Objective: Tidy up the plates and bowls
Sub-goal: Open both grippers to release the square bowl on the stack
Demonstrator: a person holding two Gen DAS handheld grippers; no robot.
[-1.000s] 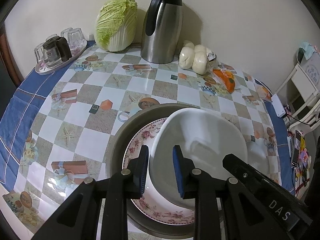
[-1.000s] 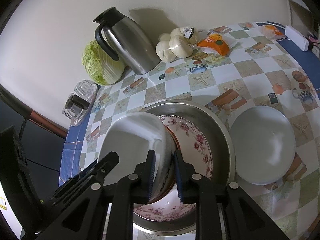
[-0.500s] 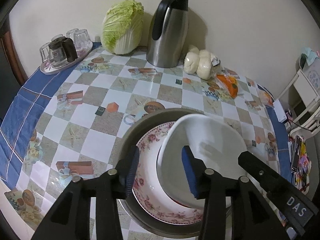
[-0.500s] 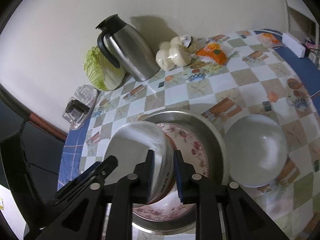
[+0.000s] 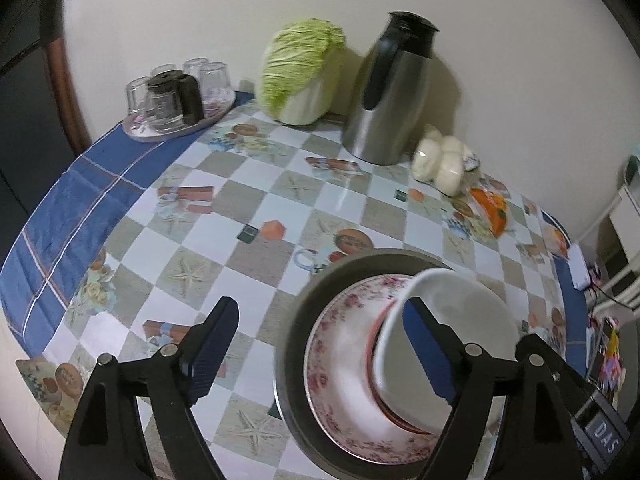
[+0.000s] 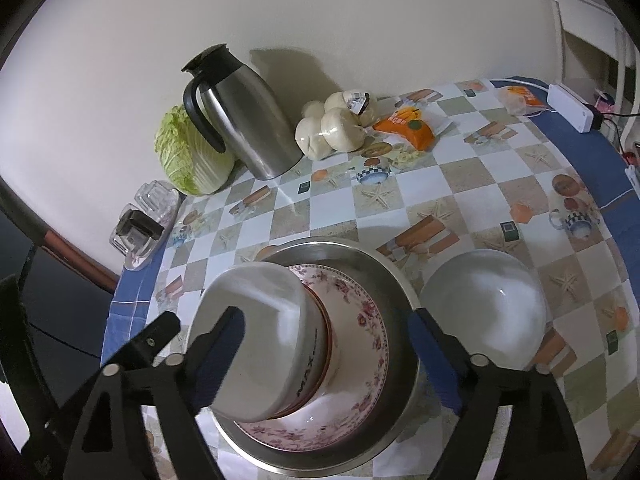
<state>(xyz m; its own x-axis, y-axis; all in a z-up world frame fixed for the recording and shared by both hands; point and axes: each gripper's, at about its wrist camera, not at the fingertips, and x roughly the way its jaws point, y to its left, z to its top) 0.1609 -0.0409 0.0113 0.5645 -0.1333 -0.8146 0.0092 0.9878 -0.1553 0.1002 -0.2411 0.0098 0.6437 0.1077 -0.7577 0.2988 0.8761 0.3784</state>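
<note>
two close downward wrist views, both over the metal basin (image 5: 304,320) (image 6: 400,280)

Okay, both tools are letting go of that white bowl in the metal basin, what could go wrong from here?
1. The white bowl sits tilted on the floral plate inside the metal basin; with both tools opening, it may slide or tip.
2. The left tool has one finger inside the bowl, so pulling back could catch the rim.
3. The second white bowl sits close beside the basin; the right tool could bump it.
</note>
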